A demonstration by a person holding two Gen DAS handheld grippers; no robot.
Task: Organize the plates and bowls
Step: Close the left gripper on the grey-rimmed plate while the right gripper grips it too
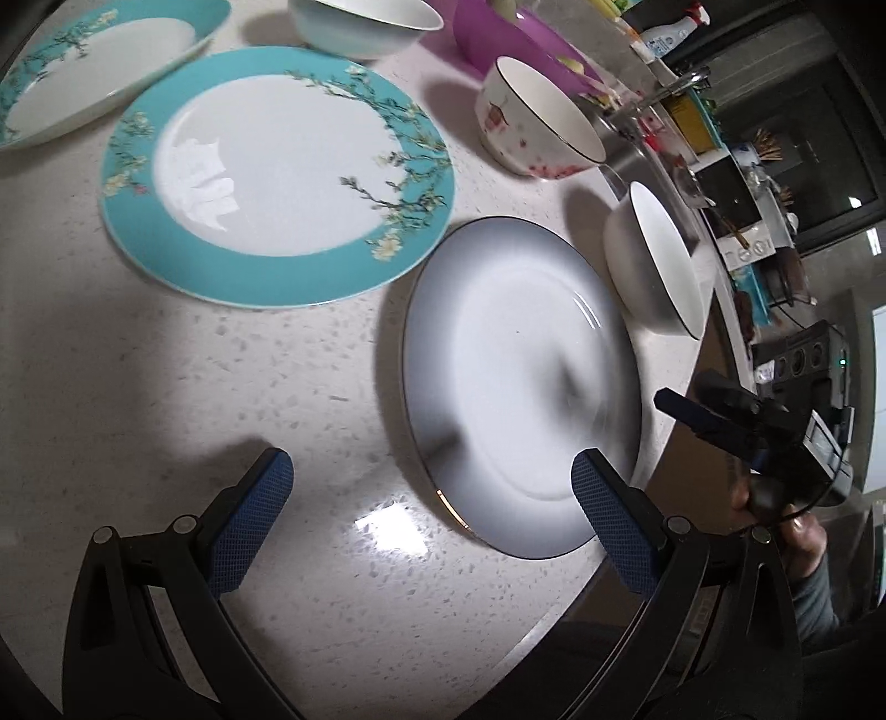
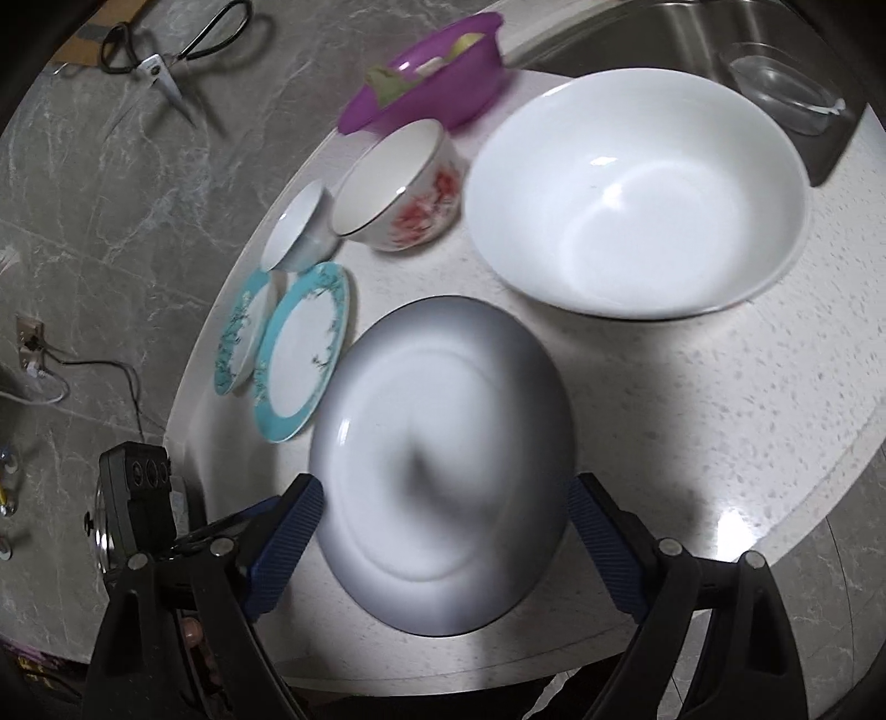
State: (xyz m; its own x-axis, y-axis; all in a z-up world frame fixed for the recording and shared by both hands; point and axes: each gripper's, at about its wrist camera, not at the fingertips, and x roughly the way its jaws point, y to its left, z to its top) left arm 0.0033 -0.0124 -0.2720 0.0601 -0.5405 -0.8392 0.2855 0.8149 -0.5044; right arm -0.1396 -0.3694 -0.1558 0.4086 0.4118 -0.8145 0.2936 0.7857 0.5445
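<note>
Speckled worktop (image 1: pixel 166 387) carries a grey-rimmed plate (image 2: pixel 443 471) (glazed, slippery, breakable); right gripper (image 2: pixel 443 526) fingers spread beside its rim, left gripper (image 1: pixel 432 498) open, empty.

We find no text that we can read for certain. In the left wrist view, at about two o'clock, a white box (image 1: pixel 748 247) on the crowded ledge carries dark marks too blurred to make out, and at one o'clock a spray bottle (image 1: pixel 667 34) bears a blue and white label whose print we cannot read. The right wrist view shows no lettering.
</note>
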